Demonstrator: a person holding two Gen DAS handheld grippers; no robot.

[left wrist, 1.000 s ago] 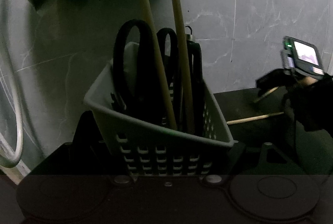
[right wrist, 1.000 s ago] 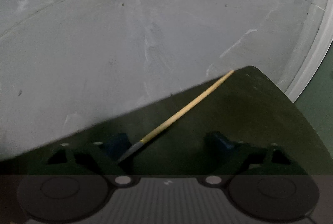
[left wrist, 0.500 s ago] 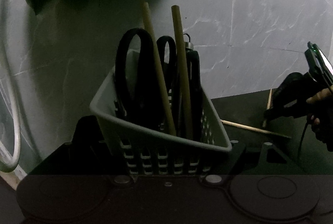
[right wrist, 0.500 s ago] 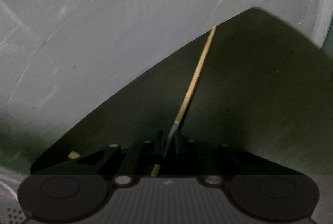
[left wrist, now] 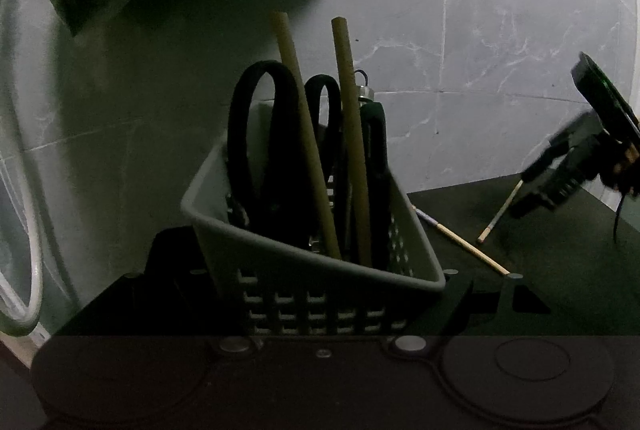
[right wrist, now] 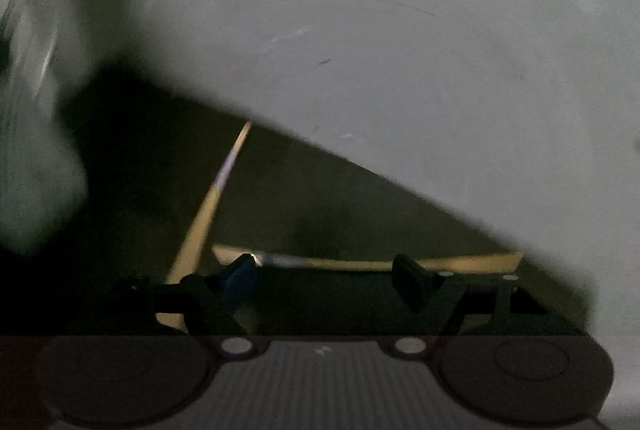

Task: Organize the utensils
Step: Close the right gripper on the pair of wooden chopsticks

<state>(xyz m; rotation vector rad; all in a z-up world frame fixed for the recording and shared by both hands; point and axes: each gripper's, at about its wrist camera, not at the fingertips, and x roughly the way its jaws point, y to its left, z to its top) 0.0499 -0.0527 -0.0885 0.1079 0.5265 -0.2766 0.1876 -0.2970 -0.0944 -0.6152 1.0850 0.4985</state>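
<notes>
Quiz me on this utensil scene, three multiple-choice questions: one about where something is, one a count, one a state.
1. Where do the thin loose sticks lie?
A. inside the basket
B. on the dark mat, right of the basket
C. on top of the scissors

2. How many thick wooden sticks stand in the basket?
A. none
B. four
C. two

3. How do the scissors sit?
A. handles up, in the basket
B. blades up, in the basket
C. flat on the mat

Answers: 1 B, both lie on the dark surface outside the basket; 2 C, two pale shafts rise above the rim; 3 A, the black handle loops stick out on top.
</notes>
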